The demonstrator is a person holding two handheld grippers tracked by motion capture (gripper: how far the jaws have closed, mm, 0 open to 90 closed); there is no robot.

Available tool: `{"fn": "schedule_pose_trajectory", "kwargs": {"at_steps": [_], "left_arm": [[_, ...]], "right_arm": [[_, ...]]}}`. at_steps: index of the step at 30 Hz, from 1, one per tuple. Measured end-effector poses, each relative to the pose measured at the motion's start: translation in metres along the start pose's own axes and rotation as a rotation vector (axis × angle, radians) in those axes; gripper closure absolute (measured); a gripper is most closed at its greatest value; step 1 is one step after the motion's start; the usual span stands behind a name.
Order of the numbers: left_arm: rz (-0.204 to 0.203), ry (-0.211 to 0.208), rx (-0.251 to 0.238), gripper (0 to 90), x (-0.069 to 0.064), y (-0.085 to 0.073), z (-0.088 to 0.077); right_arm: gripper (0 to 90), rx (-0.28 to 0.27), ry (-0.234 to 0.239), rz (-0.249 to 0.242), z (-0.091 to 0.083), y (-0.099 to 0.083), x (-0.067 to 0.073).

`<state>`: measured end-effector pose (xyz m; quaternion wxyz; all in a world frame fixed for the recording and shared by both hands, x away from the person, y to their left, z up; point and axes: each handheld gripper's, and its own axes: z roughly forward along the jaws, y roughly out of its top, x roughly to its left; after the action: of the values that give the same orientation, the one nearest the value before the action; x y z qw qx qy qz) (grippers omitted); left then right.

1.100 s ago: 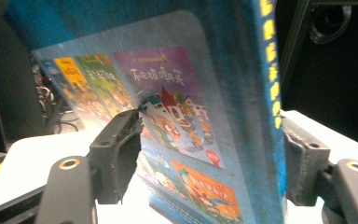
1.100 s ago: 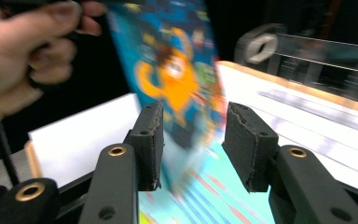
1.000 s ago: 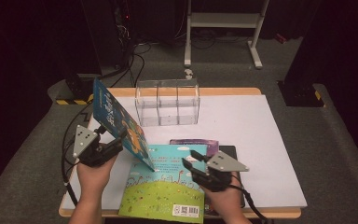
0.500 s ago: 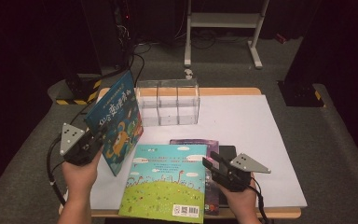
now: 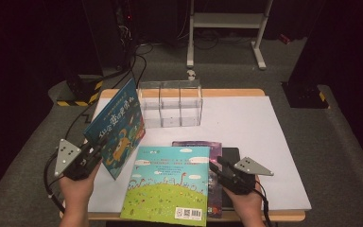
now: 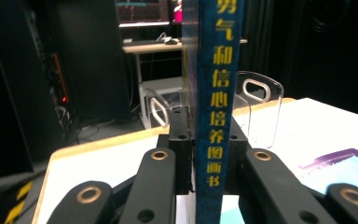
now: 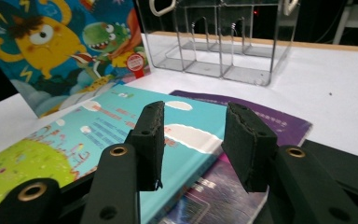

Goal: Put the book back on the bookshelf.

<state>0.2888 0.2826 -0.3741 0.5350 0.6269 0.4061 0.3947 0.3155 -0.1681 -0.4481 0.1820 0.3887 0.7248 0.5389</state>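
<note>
A blue picture book with cartoon monsters stands upright at the table's left. My left gripper is shut on its lower spine. Its jaws have just been closing, and they now press the spine from both sides. A green and blue picture book lies flat at the front, partly over a purple book. My right gripper is open, low over the right edge of the green book and the purple book, with nothing between its fingers.
A clear acrylic organizer with upright dividers stands at the back middle of the white table top. A flat black object lies right of the purple book. Cables trail off the table's left side.
The left hand has moved left with the blue book, which went from leaning over the green book to standing upright beside it. The right gripper has sunk a little toward the front.
</note>
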Motion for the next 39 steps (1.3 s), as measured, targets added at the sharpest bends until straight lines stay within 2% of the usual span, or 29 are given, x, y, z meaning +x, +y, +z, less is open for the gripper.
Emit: {"fn": "schedule_pose_trajectory", "kwargs": {"at_steps": [3,7,8,11,13,16,18,19,22,24,28,31,35,36,39], "left_arm": [[-0.003,-0.005,0.004,76.5,-0.002,0.000,0.001],[0.030,0.020,-0.028,76.9,-0.002,-0.002,-0.001],[0.020,0.021,-0.033,76.7,-0.002,-0.003,-0.001],[-0.041,-0.030,-0.035,77.7,0.006,-0.002,-0.001],[-0.065,-0.056,-0.031,78.0,0.009,-0.002,0.001],[-0.041,-0.045,-0.022,78.2,0.008,-0.002,0.002],[0.001,-0.040,-0.028,78.0,0.006,-0.004,0.002],[0.016,-0.035,-0.013,77.4,0.006,-0.004,0.003],[-0.001,-0.048,0.014,75.9,0.007,-0.008,0.006],[-0.017,-0.055,0.037,70.3,0.009,-0.012,0.010],[-0.027,-0.055,0.040,67.8,0.010,-0.016,0.015],[0.006,-0.054,0.049,69.4,0.009,-0.014,0.021],[0.003,-0.060,0.065,73.3,0.007,-0.010,0.027],[-0.021,-0.065,0.089,76.5,0.006,-0.006,0.030],[-0.004,-0.026,0.106,81.2,0.003,-0.002,0.032]], "right_arm": [[57.5,0.005,-0.011,0.004,0.001,-0.002,-0.002],[57.0,0.018,-0.020,0.001,0.003,-0.004,-0.005],[56.9,0.021,-0.022,-0.001,0.003,-0.004,-0.005],[56.3,0.025,-0.028,0.001,0.003,-0.004,-0.008],[55.4,0.036,-0.041,-0.015,0.000,-0.005,-0.011],[52.9,0.044,-0.070,-0.038,-0.006,-0.008,-0.017],[52.9,0.047,-0.086,-0.046,-0.010,-0.011,-0.022],[52.9,0.048,-0.093,-0.046,-0.012,-0.013,-0.024],[52.8,0.037,-0.110,-0.029,-0.018,-0.019,-0.030],[52.7,0.039,-0.117,-0.018,-0.020,-0.021,-0.034],[53.8,0.037,-0.108,0.012,-0.021,-0.024,-0.038],[53.7,0.042,-0.102,0.011,-0.020,-0.025,-0.038],[53.7,0.043,-0.094,0.009,-0.020,-0.026,-0.037],[53.7,0.042,-0.092,0.009,-0.020,-0.026,-0.037],[53.8,0.038,-0.089,0.017,-0.021,-0.026,-0.038]]}}
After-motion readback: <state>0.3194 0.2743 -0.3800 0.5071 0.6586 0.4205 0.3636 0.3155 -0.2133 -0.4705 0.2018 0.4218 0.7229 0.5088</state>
